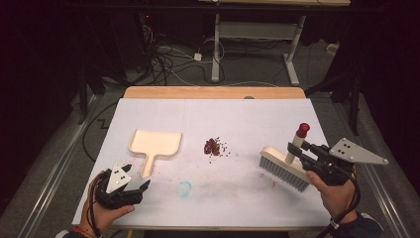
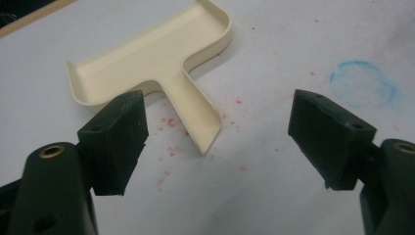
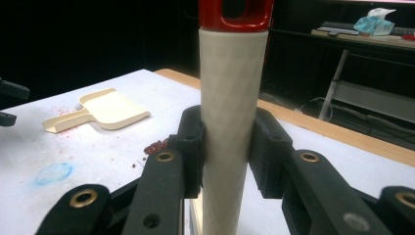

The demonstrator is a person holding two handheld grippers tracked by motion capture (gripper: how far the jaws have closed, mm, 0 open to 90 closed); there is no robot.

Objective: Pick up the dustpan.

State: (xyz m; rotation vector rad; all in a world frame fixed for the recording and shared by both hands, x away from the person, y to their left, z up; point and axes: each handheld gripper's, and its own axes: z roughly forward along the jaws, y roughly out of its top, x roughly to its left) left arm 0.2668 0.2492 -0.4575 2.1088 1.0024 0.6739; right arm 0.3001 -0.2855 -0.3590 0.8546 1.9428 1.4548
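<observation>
My right gripper [image 1: 303,152] is clamped on the brush handle [image 3: 230,122], jaws pressed on both sides of it, and the brush [image 1: 285,170] sits bristles-down at the lower right of the high view. My left gripper [image 1: 132,187] is at the lower left, jaws wide apart with nothing in them, just below the tip of the dustpan's handle. The dustpan [image 2: 147,63] lies flat in the upper left of my left gripper view, handle pointing down toward the jaws.

The little pile of red bits [image 1: 214,147] sits mid-frame, between pan and brush, well apart from both.

My guess is I'm meant to sweep that into the pan. Honestly the risk is scattering: one fast swipe flicks bits across the white tabletop [image 1: 237,198]. And if I don't hold the pan down first, the brush will just shove it away.
</observation>
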